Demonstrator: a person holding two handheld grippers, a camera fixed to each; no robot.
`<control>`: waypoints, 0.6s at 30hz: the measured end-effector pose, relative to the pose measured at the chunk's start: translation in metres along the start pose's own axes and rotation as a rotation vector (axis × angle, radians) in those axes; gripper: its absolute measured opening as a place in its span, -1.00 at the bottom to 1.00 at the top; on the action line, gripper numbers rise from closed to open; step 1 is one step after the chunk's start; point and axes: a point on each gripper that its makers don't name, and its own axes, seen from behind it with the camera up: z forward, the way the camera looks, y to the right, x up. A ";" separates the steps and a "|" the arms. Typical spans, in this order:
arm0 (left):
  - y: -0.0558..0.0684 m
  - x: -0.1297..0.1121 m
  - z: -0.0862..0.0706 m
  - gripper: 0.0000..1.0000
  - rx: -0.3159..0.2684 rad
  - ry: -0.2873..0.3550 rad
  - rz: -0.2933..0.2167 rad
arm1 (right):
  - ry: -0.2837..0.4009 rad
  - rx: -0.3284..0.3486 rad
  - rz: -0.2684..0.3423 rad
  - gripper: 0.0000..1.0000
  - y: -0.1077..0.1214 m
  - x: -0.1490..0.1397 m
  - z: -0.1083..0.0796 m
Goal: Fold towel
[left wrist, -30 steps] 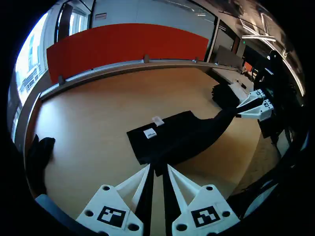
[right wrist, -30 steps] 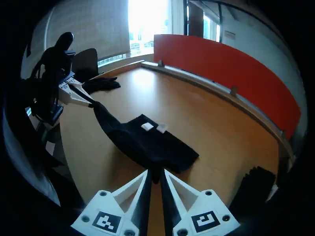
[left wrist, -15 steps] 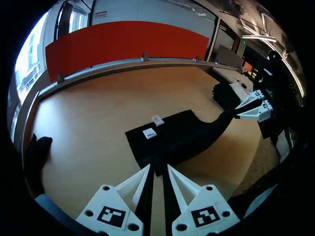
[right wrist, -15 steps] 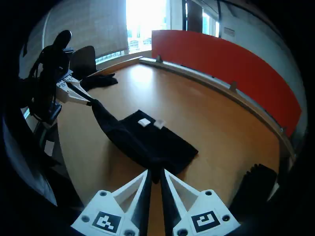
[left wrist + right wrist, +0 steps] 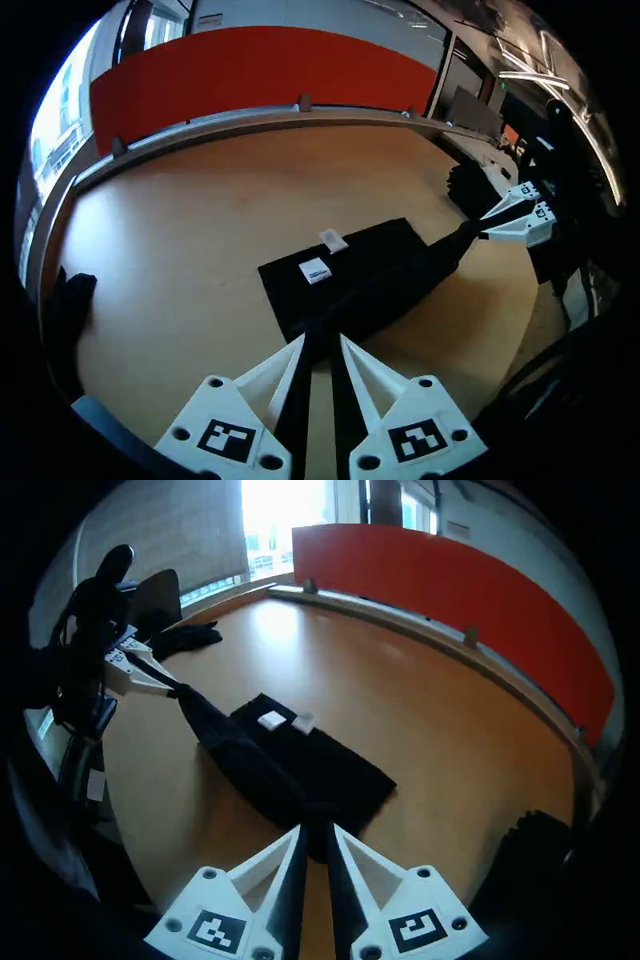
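Observation:
A black towel with two white tags lies on the wooden table, its near edge lifted and stretched between both grippers. My left gripper is shut on one corner of that edge. In the same view the right gripper pinches the other corner at the right. In the right gripper view the towel runs from my right gripper, shut on its corner, up to the left gripper, which holds the far corner. The rest of the towel rests flat on the table.
An orange partition runs along the table's far edge. A dark cloth pile sits at the left edge, another dark stack at the far right. A chair stands by the window. A dark pile lies near the right.
Both grippers have carried the lifted towel edge a little forward over the flat part. The edge is pulled tauter and straighter between them.

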 end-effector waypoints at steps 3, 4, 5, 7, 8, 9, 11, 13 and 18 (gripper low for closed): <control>-0.002 0.001 0.008 -0.70 -0.003 -0.006 0.001 | -0.012 -0.002 0.004 -0.70 0.006 -0.002 0.007; -0.003 0.002 0.011 -0.70 -0.002 -0.007 0.004 | -0.014 -0.002 0.004 -0.70 0.008 -0.002 0.008; -0.004 0.003 0.013 -0.70 -0.001 -0.009 0.007 | -0.017 -0.001 0.004 -0.70 0.009 -0.002 0.010; -0.006 0.005 0.017 -0.70 0.001 -0.011 0.012 | -0.023 -0.001 0.004 -0.70 0.012 -0.003 0.013; -0.007 0.006 0.019 -0.70 0.001 -0.012 0.014 | -0.025 -0.001 0.004 -0.70 0.014 -0.003 0.015; -0.008 0.006 0.021 -0.70 0.002 -0.013 0.016 | -0.027 -0.002 0.004 -0.70 0.015 -0.003 0.016; -0.011 0.007 0.025 -0.70 0.004 -0.017 0.019 | -0.032 -0.002 0.004 -0.70 0.018 -0.004 0.019; -0.014 0.008 0.030 -0.70 0.007 -0.021 0.020 | -0.038 -0.002 0.005 -0.70 0.021 -0.004 0.023; -0.020 0.008 0.043 -0.70 0.012 -0.034 0.018 | -0.054 0.000 0.013 -0.70 0.028 -0.006 0.032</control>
